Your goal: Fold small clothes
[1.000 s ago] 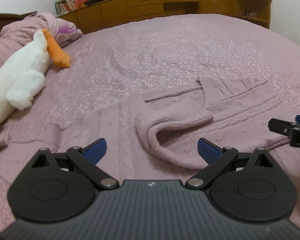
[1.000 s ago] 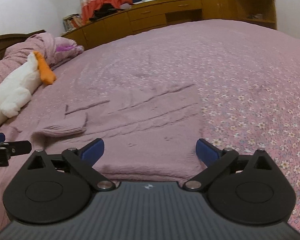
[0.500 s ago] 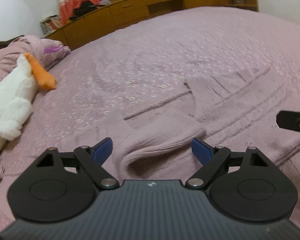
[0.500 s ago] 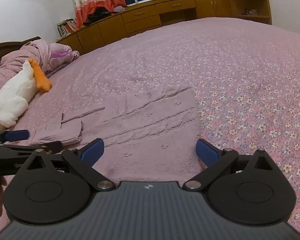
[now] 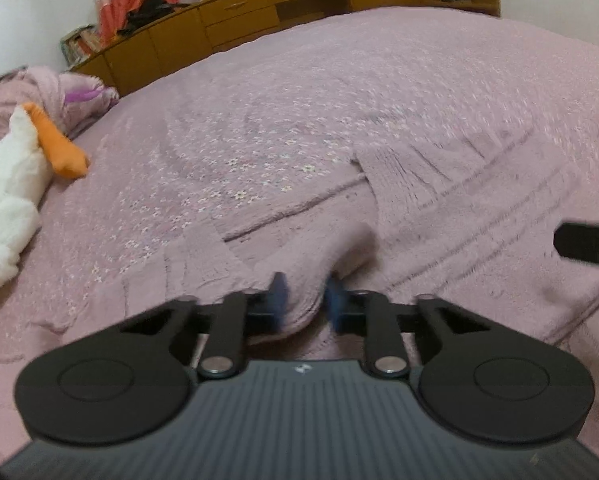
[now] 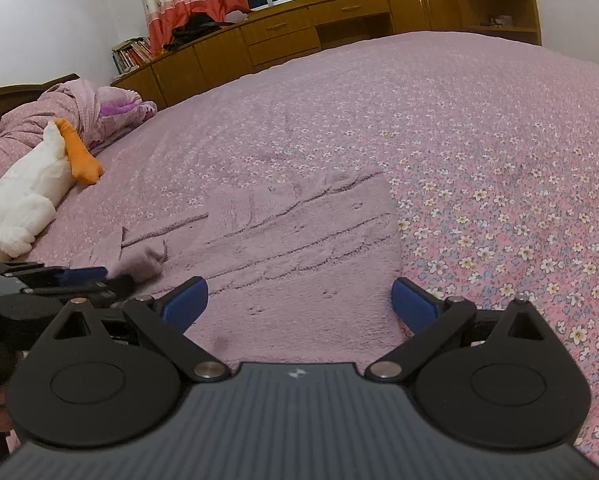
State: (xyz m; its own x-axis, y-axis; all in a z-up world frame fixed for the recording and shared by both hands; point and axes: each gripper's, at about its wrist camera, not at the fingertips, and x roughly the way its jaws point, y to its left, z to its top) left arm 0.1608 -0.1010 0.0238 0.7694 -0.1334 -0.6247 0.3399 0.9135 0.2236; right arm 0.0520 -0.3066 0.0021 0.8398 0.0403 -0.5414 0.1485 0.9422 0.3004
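A small mauve knit sweater (image 6: pixel 299 248) lies flat on the flowered bedspread. One sleeve (image 5: pixel 283 248) is folded back over it at the left. My left gripper (image 5: pixel 304 300) is shut on the bunched cuff end of that sleeve, also visible in the right wrist view (image 6: pixel 139 264). The left gripper shows at the left edge of the right wrist view (image 6: pixel 79 280). My right gripper (image 6: pixel 297 300) is open and empty, low over the sweater's near hem. One of its fingers (image 5: pixel 583 242) shows at the right edge of the left wrist view.
A white plush duck with an orange beak (image 6: pixel 35 192) lies at the left by a bunched pink quilt (image 6: pixel 79 112). Wooden cabinets (image 6: pixel 339 24) line the far wall. The pink flowered bedspread (image 6: pixel 499 160) stretches to the right.
My left gripper moved forward onto the folded sleeve and closed on it. My right gripper rose slightly and stayed open.
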